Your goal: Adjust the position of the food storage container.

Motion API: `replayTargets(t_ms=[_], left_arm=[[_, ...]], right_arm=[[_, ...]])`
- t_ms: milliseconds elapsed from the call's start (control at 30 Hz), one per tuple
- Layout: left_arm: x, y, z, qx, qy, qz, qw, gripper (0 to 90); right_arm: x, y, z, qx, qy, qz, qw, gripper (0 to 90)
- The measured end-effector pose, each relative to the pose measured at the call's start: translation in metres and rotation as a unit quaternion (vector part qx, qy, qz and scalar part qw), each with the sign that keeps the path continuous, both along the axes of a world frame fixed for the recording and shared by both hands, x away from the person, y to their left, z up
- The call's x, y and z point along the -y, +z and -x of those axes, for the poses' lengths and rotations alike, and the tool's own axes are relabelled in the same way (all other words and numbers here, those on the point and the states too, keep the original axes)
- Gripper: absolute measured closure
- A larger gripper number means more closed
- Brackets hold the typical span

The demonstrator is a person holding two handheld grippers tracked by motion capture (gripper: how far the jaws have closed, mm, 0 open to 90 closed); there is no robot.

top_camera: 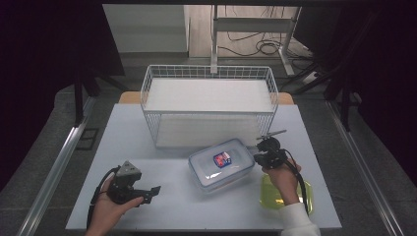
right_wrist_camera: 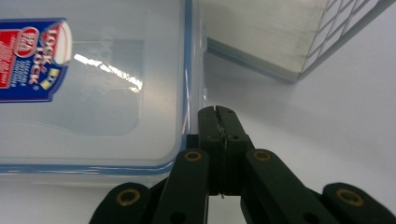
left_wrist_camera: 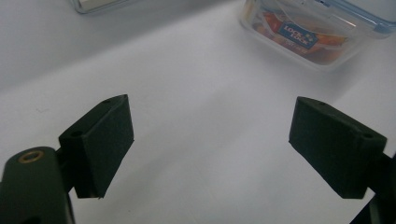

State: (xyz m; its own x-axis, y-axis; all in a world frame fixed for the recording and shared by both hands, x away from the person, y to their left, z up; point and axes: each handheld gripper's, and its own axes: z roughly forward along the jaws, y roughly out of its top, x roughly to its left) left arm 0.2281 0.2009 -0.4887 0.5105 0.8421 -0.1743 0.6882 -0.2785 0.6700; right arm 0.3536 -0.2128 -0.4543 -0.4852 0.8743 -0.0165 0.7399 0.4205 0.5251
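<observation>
A clear plastic food container (top_camera: 221, 164) with a blue-rimmed lid and a red-and-blue label lies in the middle of the white table, in front of a wire basket. My right gripper (top_camera: 258, 156) sits at the container's right end. In the right gripper view its jaws (right_wrist_camera: 218, 113) are pressed together right beside the lid's (right_wrist_camera: 93, 93) side latch; I cannot tell whether the latch is pinched. My left gripper (top_camera: 152, 192) rests at the front left, open, nothing between its pads (left_wrist_camera: 210, 140). It points toward the container (left_wrist_camera: 317, 32), which is well beyond it.
A white wire basket (top_camera: 147, 93) with a white board inside stands at the back of the table; its corner (right_wrist_camera: 336, 28) is close to the right gripper. A yellow translucent dish (top_camera: 271, 197) lies under the right forearm near the front right edge.
</observation>
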Motion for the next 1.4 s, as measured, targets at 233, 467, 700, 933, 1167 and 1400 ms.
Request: replayTargets(t_ms=[233,467,700,933,1167,1400], left_arm=[[0.0,0.0,0.0,0.0,0.0,-0.001,1.0,13.5],[0.0,-0.001,0.0,-0.001,0.001,0.0,1.0,13.5],[-0.001,-0.001,-0.001,-0.001,0.002,0.001,1.0,13.5],[-0.003,-0.001,-0.001,-0.001,0.003,0.0,1.0,13.5],[-0.005,-0.001,-0.001,-0.001,0.005,0.002,1.0,13.5],[-0.009,0.001,-0.002,0.001,0.011,0.007,0.9999,13.5]], right_arm=[[-0.011,-0.007,0.009,-0.003,0.018,-0.011,0.9998,89.2],[-0.034,-0.006,0.022,0.003,0.049,-0.011,0.9988,89.2],[-0.054,-0.007,0.039,0.014,0.075,-0.015,0.9969,89.2],[-0.065,-0.008,0.045,0.014,0.091,-0.024,0.9954,89.2],[-0.071,-0.01,0.05,0.015,0.105,-0.036,0.9937,89.2],[-0.076,-0.01,0.055,0.012,0.122,-0.042,0.9915,89.2]])
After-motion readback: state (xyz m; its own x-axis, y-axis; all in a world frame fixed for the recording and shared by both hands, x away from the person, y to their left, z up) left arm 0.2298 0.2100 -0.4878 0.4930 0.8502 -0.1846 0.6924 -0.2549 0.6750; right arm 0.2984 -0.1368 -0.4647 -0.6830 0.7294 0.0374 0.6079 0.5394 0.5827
